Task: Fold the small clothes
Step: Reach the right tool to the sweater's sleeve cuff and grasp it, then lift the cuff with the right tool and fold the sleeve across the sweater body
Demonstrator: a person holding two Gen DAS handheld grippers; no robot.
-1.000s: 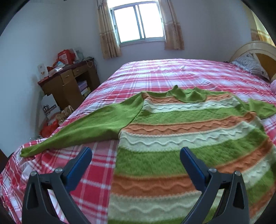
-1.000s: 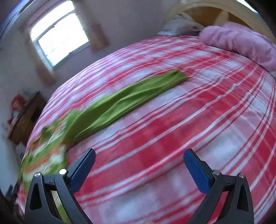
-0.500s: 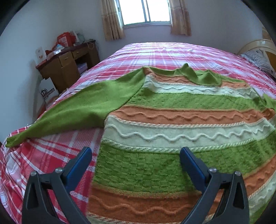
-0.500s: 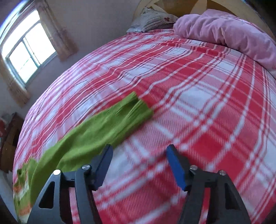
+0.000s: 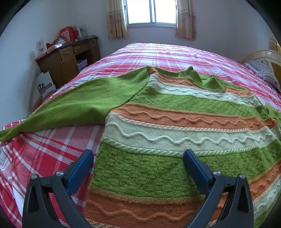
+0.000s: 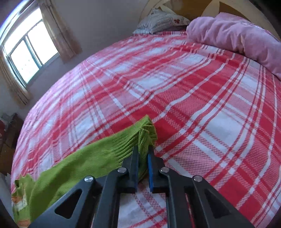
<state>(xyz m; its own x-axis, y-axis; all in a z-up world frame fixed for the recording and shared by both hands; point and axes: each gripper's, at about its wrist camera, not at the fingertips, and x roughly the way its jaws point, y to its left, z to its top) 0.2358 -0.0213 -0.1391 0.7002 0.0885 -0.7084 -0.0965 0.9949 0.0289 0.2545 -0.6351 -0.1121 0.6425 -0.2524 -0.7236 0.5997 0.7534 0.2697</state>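
Observation:
A knitted sweater (image 5: pixel 175 108) with green, orange and cream stripes lies flat on the red plaid bed (image 5: pixel 43 149). One green sleeve (image 5: pixel 79 105) stretches out to the left. My left gripper (image 5: pixel 137 156) hovers open just above the sweater's lower left part, with one finger over the bedspread and the other over the knit. In the right wrist view the other green sleeve (image 6: pixel 87 161) lies across the bed (image 6: pixel 193 96). My right gripper (image 6: pixel 142 150) is closing its jaws on that sleeve's ribbed cuff (image 6: pixel 145 129), which bunches up between the pads.
A wooden desk (image 5: pixel 68 59) with boxes on top stands by the wall left of the bed, under a curtained window (image 5: pixel 151 12). A pink quilt (image 6: pixel 237 38) and a patterned pillow (image 6: pixel 163 19) lie at the headboard end.
My right gripper has travelled along the sleeve to its cuff and gone from wide open to pinching it. The left gripper has sunk closer to the sweater and stayed open.

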